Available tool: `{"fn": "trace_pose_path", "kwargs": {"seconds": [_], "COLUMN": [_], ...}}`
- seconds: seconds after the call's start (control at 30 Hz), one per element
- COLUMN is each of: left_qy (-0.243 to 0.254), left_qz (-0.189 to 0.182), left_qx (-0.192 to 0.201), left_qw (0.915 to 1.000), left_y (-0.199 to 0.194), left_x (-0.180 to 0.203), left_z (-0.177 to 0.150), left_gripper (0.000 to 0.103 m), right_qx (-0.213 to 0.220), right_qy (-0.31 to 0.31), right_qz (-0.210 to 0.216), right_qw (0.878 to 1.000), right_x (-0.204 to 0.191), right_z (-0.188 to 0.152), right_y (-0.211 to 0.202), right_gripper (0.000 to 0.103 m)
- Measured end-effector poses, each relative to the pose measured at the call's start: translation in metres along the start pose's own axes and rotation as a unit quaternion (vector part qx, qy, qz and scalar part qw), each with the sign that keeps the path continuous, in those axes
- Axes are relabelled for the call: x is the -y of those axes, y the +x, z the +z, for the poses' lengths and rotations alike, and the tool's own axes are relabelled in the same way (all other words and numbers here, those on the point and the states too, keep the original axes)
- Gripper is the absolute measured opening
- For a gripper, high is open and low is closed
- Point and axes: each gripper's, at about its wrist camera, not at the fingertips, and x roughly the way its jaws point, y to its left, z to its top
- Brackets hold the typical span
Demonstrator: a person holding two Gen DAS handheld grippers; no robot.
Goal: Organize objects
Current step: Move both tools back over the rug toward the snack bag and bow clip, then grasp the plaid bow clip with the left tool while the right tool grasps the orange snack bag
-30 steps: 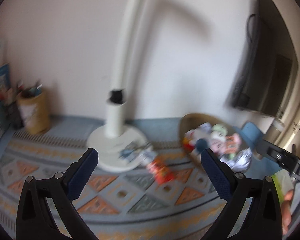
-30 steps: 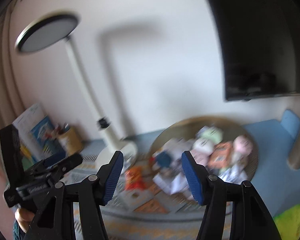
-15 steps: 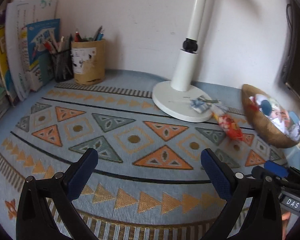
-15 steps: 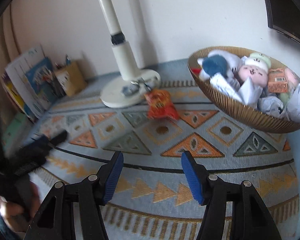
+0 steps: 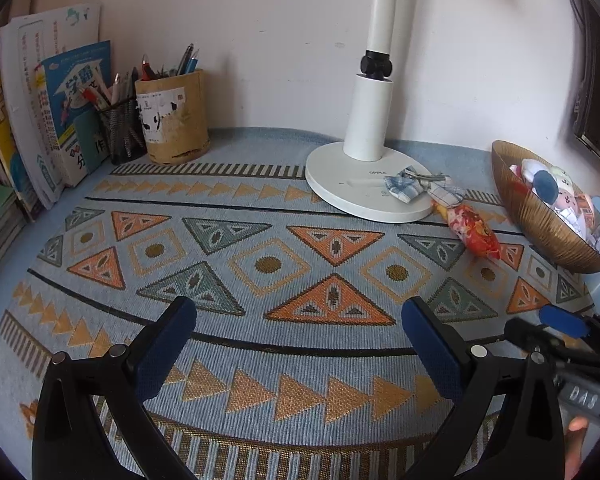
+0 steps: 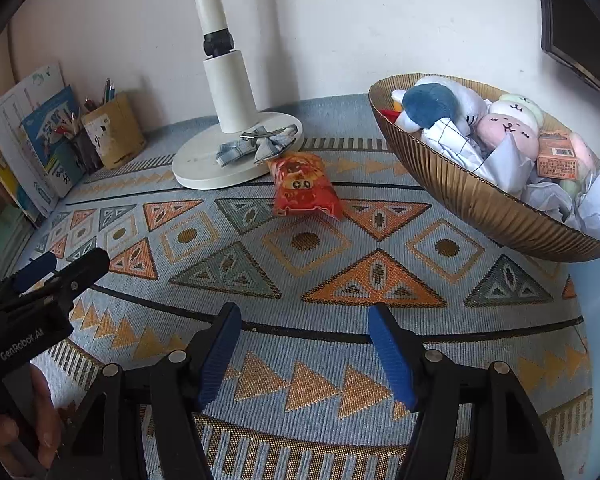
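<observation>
In the right wrist view, the gold bowl (image 6: 460, 184) is seen full of plush toys and crumpled paper (only its edge shows in the left view). The red snack packet (image 6: 304, 190) lies on the patterned mat (image 6: 300, 264), beside the lamp base (image 6: 204, 160). The right tongs (image 6: 304, 354), just widened, and the left tongs (image 5: 300, 354) are held spread and empty, angled down over the mat.
</observation>
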Motion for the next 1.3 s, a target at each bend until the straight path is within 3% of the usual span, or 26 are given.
{"fn": "trace_pose_path", "kwargs": {"seconds": [0.17, 0.27, 0.37, 0.47, 0.57, 0.67, 0.77, 0.87, 0.97, 1.03, 1.07, 1.13, 1.2, 1.3], "left_qy": [0.06, 0.105, 0.109, 0.11, 0.144, 0.151, 0.153, 0.163, 0.167, 0.162, 0.162, 0.156, 0.147, 0.144], "left_qz": [-0.062, -0.088, -0.13, -0.191, -0.206, -0.211, -0.223, -0.232, -0.221, -0.217, -0.218, -0.225, -0.235, -0.221], "left_qx": [-0.029, -0.008, 0.004, -0.02, -0.043, -0.059, -0.064, -0.066, -0.062, -0.061, -0.061, -0.061, -0.067, -0.061], "left_qw": [0.9959, 0.9906, 0.9855, 0.9751, 0.967, 0.964, 0.9605, 0.9566, 0.9589, 0.9607, 0.9604, 0.96, 0.9585, 0.9627], "left_y": [0.01, 0.019, 0.043, 0.076, 0.105, 0.126, 0.132, 0.13, 0.131, 0.133, 0.132, 0.129, 0.119, 0.094], "left_x": [0.013, 0.026, 0.034, 0.049, 0.07, 0.083, 0.09, 0.095, 0.1, 0.102, 0.104, 0.104, 0.102, 0.097], "left_z": [0.023, 0.057, 0.086, 0.104, 0.111, 0.116, 0.115, 0.11, 0.106, 0.106, 0.106, 0.106, 0.103, 0.092], "left_gripper": [0.102, 0.102, 0.102, 0.102, 0.102, 0.102, 0.1, 0.09, 0.078, 0.061, 0.044, 0.029, 0.028, 0.028], "right_qx": [-0.036, -0.054, -0.014, -0.001, 0.014, 0.003, 0.005, 0.0, -0.002, -0.005, -0.008, -0.012, -0.017, -0.027], "right_qy": [0.054, 0.08, 0.126, 0.1, 0.06, 0.067, 0.081, 0.07, 0.07, 0.068, 0.069, 0.068, 0.073, 0.088], "right_qz": [0.048, 0.076, 0.059, 0.025, 0.0, 0.006, 0.016, 0.011, 0.014, 0.016, 0.018, 0.017, 0.022, 0.044], "right_qw": [0.997, 0.992, 0.99, 0.995, 0.998, 0.998, 0.997, 0.998, 0.997, 0.998, 0.997, 0.997, 0.997, 0.995], "right_x": [0.014, 0.015, 0.017, 0.006, -0.004, 0.002, 0.01, 0.008, 0.01, 0.01, 0.01, 0.012, 0.014, 0.021], "right_z": [0.018, 0.037, 0.047, 0.06, 0.071, 0.078, 0.082, 0.082, 0.081, 0.079, 0.077, 0.075, 0.069, 0.056], "right_y": [0.01, 0.023, 0.038, 0.045, 0.047, 0.06, 0.067, 0.068, 0.067, 0.066, 0.064, 0.06, 0.054, 0.04], "right_gripper": [0.065, 0.065, 0.065, 0.065, 0.064, 0.064, 0.05, 0.042, 0.038, 0.036, 0.036, 0.035, 0.035, 0.034]}}
